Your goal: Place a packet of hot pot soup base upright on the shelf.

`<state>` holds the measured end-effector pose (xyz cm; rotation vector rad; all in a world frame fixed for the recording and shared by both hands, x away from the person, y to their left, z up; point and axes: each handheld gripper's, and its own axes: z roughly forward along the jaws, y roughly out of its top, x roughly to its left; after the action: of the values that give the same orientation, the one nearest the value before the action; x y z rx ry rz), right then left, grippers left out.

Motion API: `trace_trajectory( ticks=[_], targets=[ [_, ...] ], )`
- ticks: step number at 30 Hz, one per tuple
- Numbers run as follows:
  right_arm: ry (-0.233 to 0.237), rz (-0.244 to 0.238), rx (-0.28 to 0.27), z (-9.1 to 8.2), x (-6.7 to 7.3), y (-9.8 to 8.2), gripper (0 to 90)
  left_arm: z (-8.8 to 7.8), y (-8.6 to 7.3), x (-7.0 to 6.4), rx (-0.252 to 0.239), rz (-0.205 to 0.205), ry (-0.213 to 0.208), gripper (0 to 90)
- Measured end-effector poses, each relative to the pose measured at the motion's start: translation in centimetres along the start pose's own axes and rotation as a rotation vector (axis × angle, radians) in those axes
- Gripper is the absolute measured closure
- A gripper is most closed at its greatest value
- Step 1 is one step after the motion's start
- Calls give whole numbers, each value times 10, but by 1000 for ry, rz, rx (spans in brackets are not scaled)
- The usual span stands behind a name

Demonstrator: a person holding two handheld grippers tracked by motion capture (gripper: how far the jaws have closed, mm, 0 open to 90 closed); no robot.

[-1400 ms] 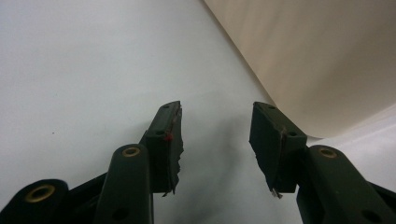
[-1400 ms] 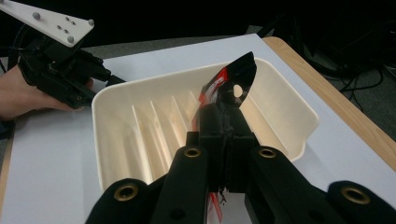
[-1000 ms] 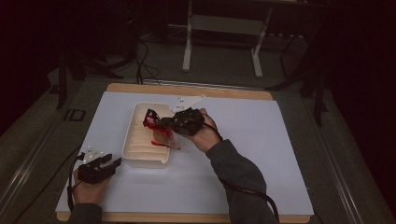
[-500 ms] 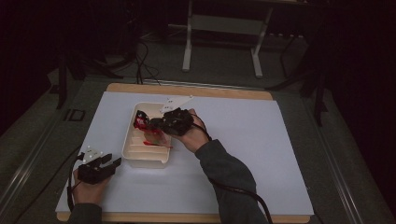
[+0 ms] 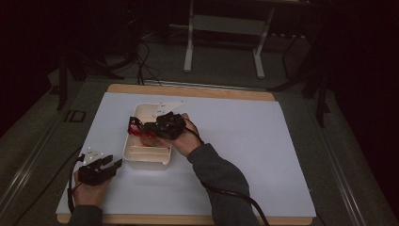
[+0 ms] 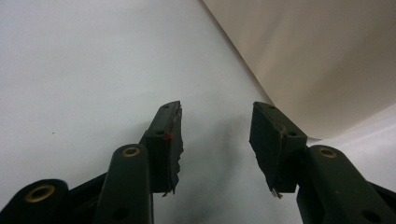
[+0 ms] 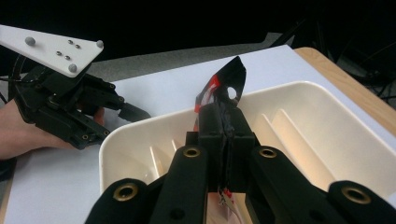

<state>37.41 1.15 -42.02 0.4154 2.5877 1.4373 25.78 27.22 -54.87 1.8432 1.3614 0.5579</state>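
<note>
right gripper (image 7: 227,122) clamped on red-black packet (image 7: 223,86) | carried leftward over white divided tray (image 5: 136,157), likely placing | left gripper (image 6: 215,135) wide, empty

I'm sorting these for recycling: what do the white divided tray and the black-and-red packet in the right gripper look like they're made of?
The tray looks like moulded plastic: cream, smooth, slightly glossy, with rounded rim and moulded dividers. The packet, pinched in the right gripper, seems thin glossy film or foil: it creases, shines, and has a punched hang hole. Which of the two, I can't tell.
</note>
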Motion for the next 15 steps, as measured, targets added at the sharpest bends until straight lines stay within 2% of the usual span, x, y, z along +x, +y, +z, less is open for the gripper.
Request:
trace_trajectory(
  ticks=[5,8,15],
  targets=[
    [7,21,3,4,-2,-7,882,0,0,0,1,1,0,540],
    [7,28,-4,4,-3,-9,883,0,0,0,1,2,0,540],
    [-9,45,20,-2,-8,-25,883,0,0,0,3,4,2,540]
  ],
)
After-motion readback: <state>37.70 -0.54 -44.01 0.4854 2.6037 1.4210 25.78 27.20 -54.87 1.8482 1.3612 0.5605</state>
